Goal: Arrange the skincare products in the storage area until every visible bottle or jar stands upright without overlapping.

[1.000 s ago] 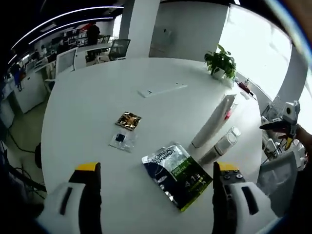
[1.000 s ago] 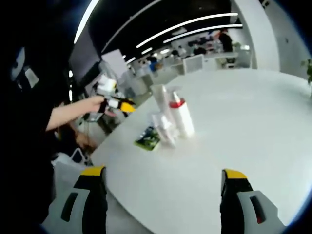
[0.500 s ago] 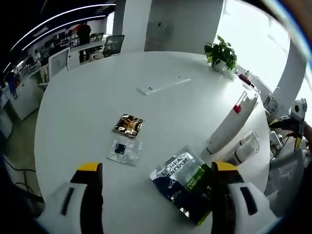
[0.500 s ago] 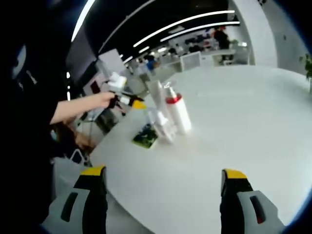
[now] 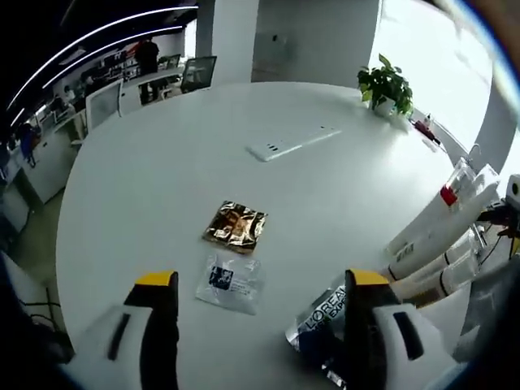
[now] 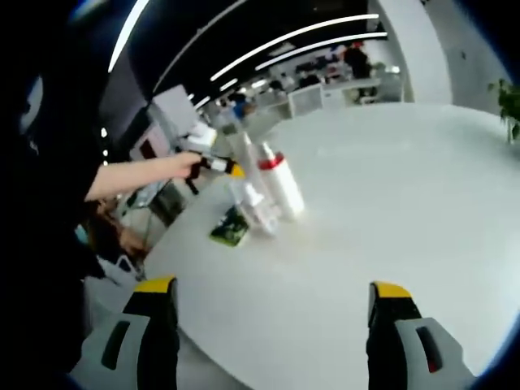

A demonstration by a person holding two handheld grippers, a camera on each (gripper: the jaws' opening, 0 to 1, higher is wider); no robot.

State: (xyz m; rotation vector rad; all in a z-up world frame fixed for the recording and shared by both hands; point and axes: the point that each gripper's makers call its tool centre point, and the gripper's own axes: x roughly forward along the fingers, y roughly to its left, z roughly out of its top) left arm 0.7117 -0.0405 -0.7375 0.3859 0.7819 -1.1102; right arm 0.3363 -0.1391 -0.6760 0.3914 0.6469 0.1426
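Observation:
In the right gripper view, a white bottle with a red cap (image 6: 279, 185), a tall white tube (image 6: 248, 162) and small clear bottles (image 6: 256, 207) stand close together near the table's left edge. A green pouch (image 6: 230, 227) lies flat beside them. The left gripper (image 6: 215, 165) hovers behind them in a person's hand. My right gripper (image 6: 272, 286) is open over bare table, far from the group. In the left gripper view, my left gripper (image 5: 260, 280) is open above a clear sachet (image 5: 230, 282). The L'Oreal pouch (image 5: 323, 325) lies by its right jaw, with the red-capped bottle (image 5: 431, 223) beyond.
A gold sachet (image 5: 236, 226) lies mid-table in the left gripper view. Further back are a flat white device (image 5: 292, 144) and a potted plant (image 5: 388, 88). The round white table (image 6: 390, 187) has wide bare room to the right. A person's arm (image 6: 138, 175) reaches in at the left.
The left gripper's camera has moved in over the sachets, so the pouch and bottles now sit at its lower right. The right view shifted slightly. Both grippers stay open.

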